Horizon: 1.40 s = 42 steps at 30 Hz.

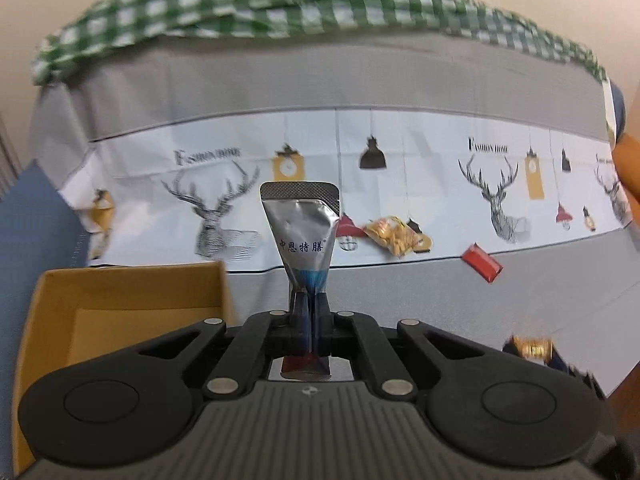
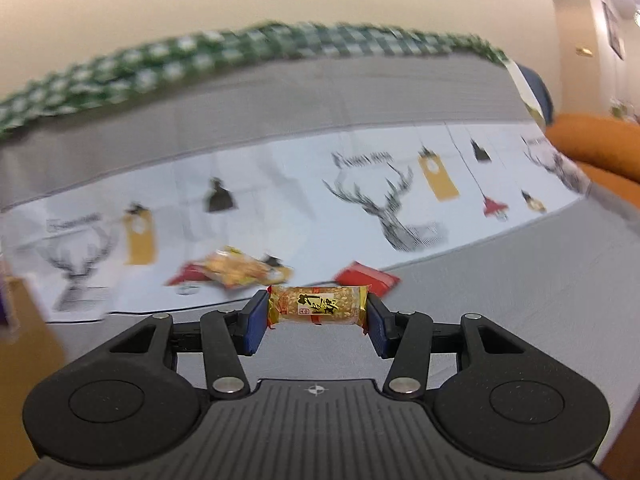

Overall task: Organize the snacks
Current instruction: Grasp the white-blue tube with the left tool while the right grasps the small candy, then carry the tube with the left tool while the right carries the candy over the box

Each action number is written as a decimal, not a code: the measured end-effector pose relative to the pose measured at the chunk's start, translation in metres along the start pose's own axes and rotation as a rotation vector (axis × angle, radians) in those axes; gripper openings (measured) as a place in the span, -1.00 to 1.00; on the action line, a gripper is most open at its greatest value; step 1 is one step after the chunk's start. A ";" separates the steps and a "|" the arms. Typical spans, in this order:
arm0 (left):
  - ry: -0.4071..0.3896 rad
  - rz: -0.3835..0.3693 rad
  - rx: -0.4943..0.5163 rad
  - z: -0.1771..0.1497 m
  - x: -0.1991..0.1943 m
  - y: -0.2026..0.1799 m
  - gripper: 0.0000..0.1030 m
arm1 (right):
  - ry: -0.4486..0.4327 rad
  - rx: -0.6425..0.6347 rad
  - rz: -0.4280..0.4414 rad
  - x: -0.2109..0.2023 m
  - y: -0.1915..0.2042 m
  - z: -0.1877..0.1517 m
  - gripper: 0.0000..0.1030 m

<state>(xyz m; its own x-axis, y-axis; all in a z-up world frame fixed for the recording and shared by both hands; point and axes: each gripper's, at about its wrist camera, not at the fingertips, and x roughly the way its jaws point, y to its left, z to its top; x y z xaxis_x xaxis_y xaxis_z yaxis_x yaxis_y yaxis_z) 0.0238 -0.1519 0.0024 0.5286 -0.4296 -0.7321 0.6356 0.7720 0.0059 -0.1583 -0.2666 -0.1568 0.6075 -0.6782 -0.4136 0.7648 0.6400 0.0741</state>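
In the left wrist view, the left gripper (image 1: 310,312) sits at the lower centre of the frame with its jaws pressed together on the bottom end of a silver pouch (image 1: 303,232). The pouch stands upright above the fingers, widening toward its crimped top, with dark printed characters across its middle and a blue patch near the pinched end. At the lower left of the frame is an open cardboard box (image 1: 120,300), its brown walls just beside the gripper. Beyond, a grey tablecloth (image 1: 400,292) with a white band of printed deer and lamps covers the table. On that band, right of the pouch, lies a yellow snack bag (image 1: 396,236), and further right a small red packet (image 1: 482,267) lies tilted where the white band meets the grey. A green checked cloth (image 1: 260,4) runs along the far edge at the top of the frame.

In the right wrist view, the right gripper (image 2: 316,318) holds a gold snack bar (image 2: 318,305) crosswise at the centre of the frame, each blue pad pressed on one end of the wrapper. Behind it, the yellow snack bag (image 2: 240,270) lies to the upper left and the red packet (image 2: 368,278) just to the upper right, both blurred.
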 end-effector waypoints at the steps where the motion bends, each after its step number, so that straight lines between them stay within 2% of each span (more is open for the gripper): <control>1: -0.008 0.002 -0.009 -0.002 -0.012 0.007 -0.96 | 0.005 -0.009 0.020 -0.016 0.004 0.003 0.02; 7: -0.055 0.032 -0.038 -0.017 -0.078 0.051 -0.96 | 0.036 -0.039 0.183 -0.103 0.039 0.015 0.02; 12: -0.089 0.067 -0.038 -0.036 -0.123 0.087 -0.96 | 0.027 -0.043 0.310 -0.165 0.074 0.024 0.02; 17: -0.107 0.078 -0.057 -0.060 -0.158 0.122 -0.96 | 0.029 -0.067 0.422 -0.213 0.108 0.030 0.02; 22: -0.115 0.096 -0.082 -0.081 -0.178 0.154 -0.96 | 0.010 -0.133 0.491 -0.249 0.140 0.031 0.02; 30: -0.112 0.106 -0.140 -0.100 -0.188 0.201 -0.96 | -0.016 -0.222 0.541 -0.273 0.179 0.035 0.02; 42: -0.071 0.086 -0.182 -0.106 -0.164 0.233 -0.96 | 0.011 -0.292 0.547 -0.260 0.216 0.036 0.02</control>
<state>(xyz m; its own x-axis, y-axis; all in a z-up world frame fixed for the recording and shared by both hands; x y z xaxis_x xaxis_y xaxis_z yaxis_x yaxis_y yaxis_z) 0.0256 0.1481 0.0511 0.6188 -0.3851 -0.6847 0.4773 0.8766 -0.0616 -0.1428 0.0348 -0.0007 0.8913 -0.2214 -0.3958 0.2523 0.9673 0.0269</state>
